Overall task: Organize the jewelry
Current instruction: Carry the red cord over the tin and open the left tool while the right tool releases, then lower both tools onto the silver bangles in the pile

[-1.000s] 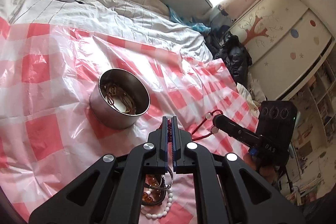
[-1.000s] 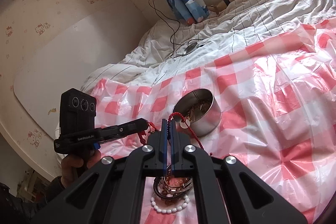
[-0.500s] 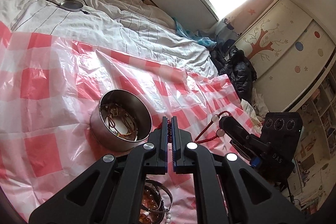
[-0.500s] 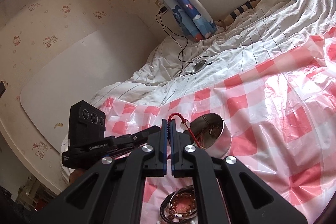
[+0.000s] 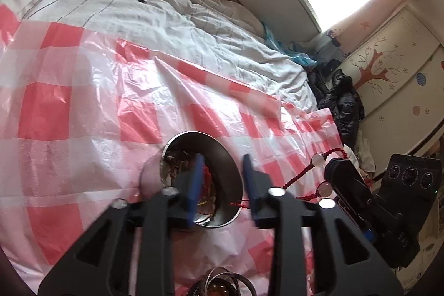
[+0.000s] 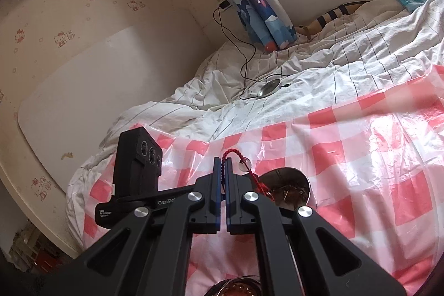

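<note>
A: Over the steel bowl (image 5: 199,179), at 6 o'clock on the checked sheet (image 5: 83,107), one end of the red beaded cord (image 5: 302,176) has been let go; the left gripper (image 5: 222,179) has just been opening and nothing is pinched.

B: Remaining work?

A: The other end is clamped in the shut right gripper (image 6: 222,171), toward 3 o'clock. Bangles (image 5: 222,282) at 6 o'clock are judged unsorted.
</note>
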